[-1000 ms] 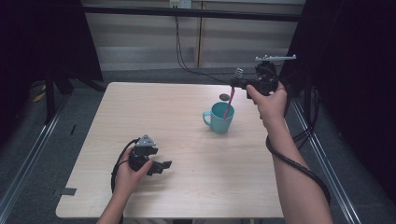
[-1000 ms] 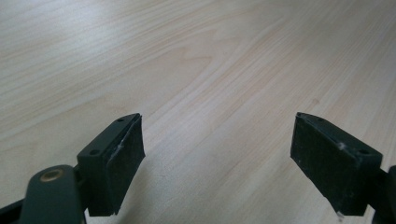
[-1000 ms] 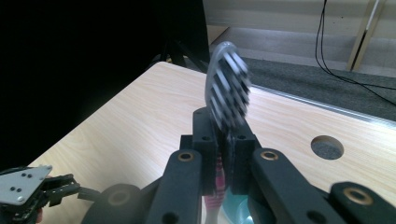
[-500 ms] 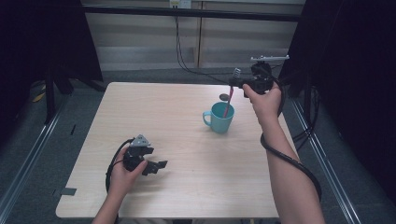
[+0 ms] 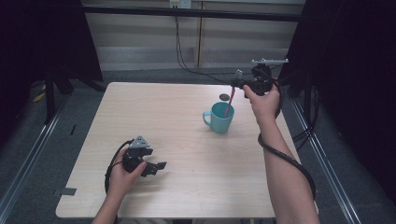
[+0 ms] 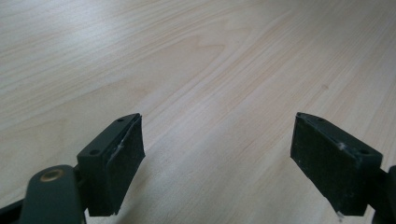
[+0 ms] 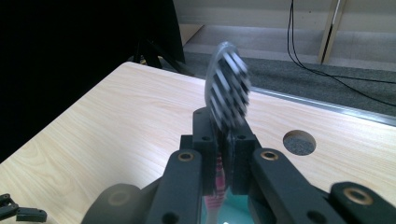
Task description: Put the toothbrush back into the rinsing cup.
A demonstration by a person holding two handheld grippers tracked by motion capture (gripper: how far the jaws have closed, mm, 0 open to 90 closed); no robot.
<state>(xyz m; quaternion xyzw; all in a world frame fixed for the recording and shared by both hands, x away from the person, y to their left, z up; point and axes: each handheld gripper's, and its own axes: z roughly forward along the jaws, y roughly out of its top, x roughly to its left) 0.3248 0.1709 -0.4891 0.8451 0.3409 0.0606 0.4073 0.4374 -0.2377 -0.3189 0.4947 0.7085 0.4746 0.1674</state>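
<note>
Pale wooden bench [image 5: 187, 140]: right gripper [image 5: 239, 85], jaws clamped on a pink-handled slotted spatula [image 5: 229, 103], has its handle dipped into the teal mug [image 5: 220, 117]; release remains. Left gripper [image 5: 156, 167] rests with jaws apart, holding nothing.

the table [image 5: 187, 186] lies bare between the left gripper [image 5: 159, 166] and the teal mug [image 5: 220, 117], an open lane. the mug, with a slotted utensil [image 5: 229, 103] leaning in it, blocks the far right; a round hole [image 5: 225, 97] sits just behind.
</note>
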